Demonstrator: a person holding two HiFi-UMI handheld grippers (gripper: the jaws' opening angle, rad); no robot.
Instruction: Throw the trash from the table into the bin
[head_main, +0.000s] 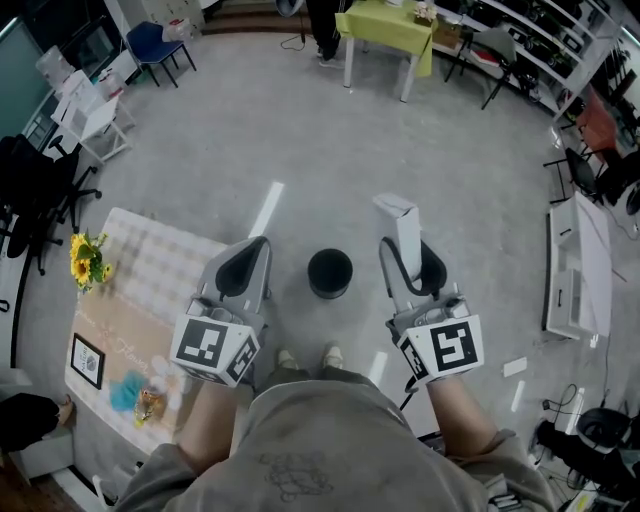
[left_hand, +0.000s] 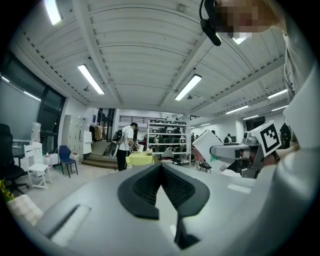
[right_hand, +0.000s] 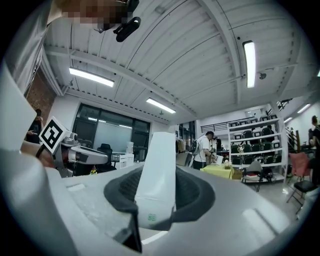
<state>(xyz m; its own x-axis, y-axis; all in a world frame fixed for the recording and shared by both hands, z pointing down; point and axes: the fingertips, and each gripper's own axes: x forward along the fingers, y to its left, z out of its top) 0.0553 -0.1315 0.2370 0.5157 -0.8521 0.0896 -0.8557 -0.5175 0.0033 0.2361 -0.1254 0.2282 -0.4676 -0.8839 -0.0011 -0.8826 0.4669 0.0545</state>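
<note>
Standing on the grey floor (head_main: 300, 150), the person holds both grippers out in front, roughly level. Right gripper (head_main: 408, 262): jaws pinching a white carton (head_main: 399, 225) by its lower part, with the carton upright, a little tilted, and its top end well clear above the jaws. The right gripper view agrees: the carton sits squarely between the dark pads (right_hand: 192, 192), both sides pressed, with a small green mark near its bottom edge. Left gripper (head_main: 255, 250): jaws pressed together and nothing between them; in the left gripper view the ribbed faces meet at the tips. Black bin (head_main: 330, 272): stands on the floor, open top, between the two grippers in the head view and just ahead of the person's shoes (head_main: 306, 357). The carton shows to the right of the bin's rim, not over the opening. Counter (head_main: 170, 262): at the left, covered with a pale checked cloth. It carries yellow flowers (head_main: 86, 258) at the far corner and a framed picture (head_main: 88, 360) nearer. A crumpled blue piece (head_main: 127, 390) lies just beside a small orange-brown packet (head_main: 150, 403) near the close edge. What the last two are, I cannot tell.
</note>
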